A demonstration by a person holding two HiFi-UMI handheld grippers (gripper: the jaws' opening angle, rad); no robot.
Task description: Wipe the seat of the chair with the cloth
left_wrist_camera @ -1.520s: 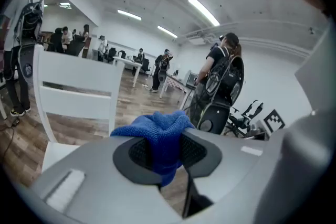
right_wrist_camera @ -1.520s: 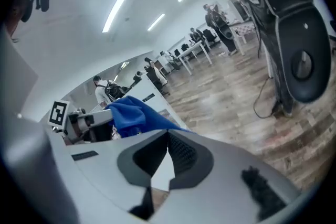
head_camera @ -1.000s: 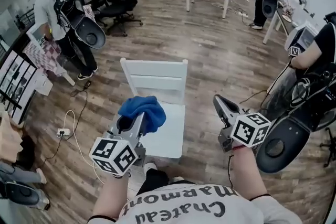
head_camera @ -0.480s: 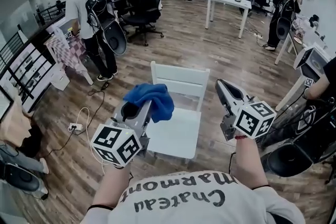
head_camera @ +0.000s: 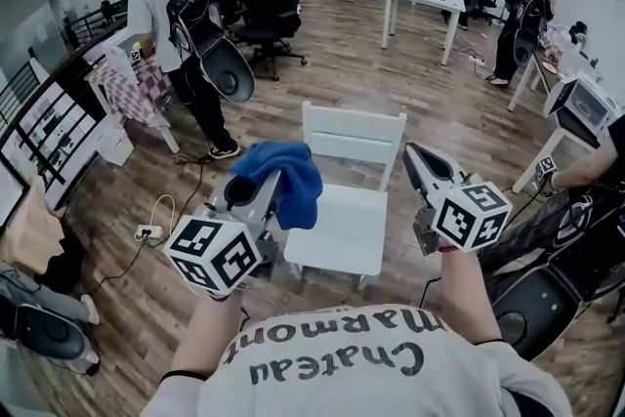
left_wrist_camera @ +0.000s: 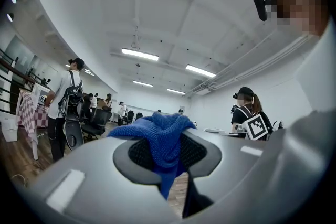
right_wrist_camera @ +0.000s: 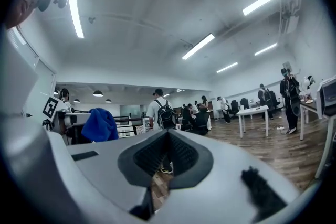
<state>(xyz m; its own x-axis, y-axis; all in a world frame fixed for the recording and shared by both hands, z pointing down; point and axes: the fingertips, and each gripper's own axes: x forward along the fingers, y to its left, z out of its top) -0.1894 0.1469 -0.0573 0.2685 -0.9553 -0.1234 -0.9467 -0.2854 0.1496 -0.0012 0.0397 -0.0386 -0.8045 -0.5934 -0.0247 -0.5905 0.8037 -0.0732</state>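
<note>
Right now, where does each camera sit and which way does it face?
Head view: on the person's head, looking steeply down at the white chair; shows both forearms, the shirt, left tongs and right tongs.
Left gripper view: rides the left tongs, aimed along the jaws, tilted up toward the ceiling; jaws shut on the blue cloth.
Right gripper view: rides the right tongs, facing across the room; jaws together, nothing between.
Shared: blue cloth and the person with a backpack show in all three.

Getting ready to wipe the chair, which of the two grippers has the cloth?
The left gripper: its jaws pinch the blue cloth, while the right gripper has its jaws shut on nothing.
</note>
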